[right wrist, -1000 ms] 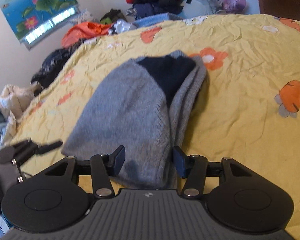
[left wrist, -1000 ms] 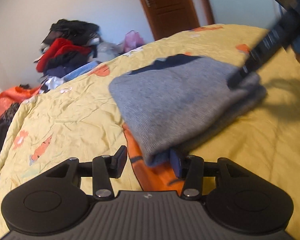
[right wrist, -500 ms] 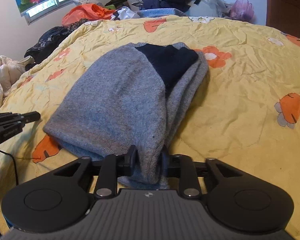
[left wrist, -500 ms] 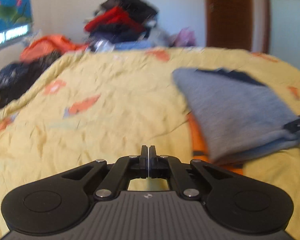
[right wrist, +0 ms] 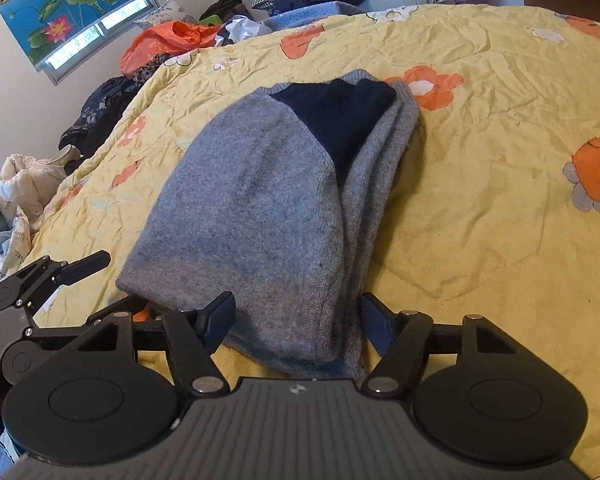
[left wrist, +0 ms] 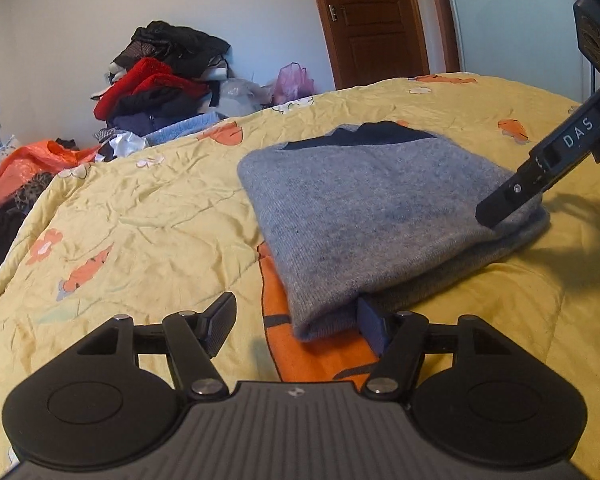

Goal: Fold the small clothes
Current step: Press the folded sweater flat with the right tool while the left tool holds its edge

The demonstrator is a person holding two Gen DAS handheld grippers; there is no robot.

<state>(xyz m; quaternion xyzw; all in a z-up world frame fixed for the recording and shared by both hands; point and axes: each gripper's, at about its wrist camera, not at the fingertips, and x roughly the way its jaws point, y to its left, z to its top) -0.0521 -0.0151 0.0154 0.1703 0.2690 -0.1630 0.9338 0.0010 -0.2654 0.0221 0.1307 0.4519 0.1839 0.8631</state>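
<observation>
A folded grey knit garment (left wrist: 372,216) with a dark navy part lies on the yellow flowered bedspread (left wrist: 140,216). My left gripper (left wrist: 296,320) is open, its jaws either side of the garment's near corner. My right gripper (right wrist: 296,316) is open around the garment's (right wrist: 260,208) near folded end, which lies between the jaws. The right gripper's finger also shows in the left wrist view (left wrist: 540,164), over the garment's right edge. The left gripper shows at the left of the right wrist view (right wrist: 76,268).
A heap of red, black and blue clothes (left wrist: 160,80) stands behind the bed. An orange bag (left wrist: 32,164) and more clothes lie off the bed's left side. A brown door (left wrist: 372,20) is at the back. A lotus picture (right wrist: 64,4) hangs over a window.
My left gripper was shut and off to the left of the garment; it has opened and moved back to its near corner. My right gripper was closed on the garment's end and has opened.
</observation>
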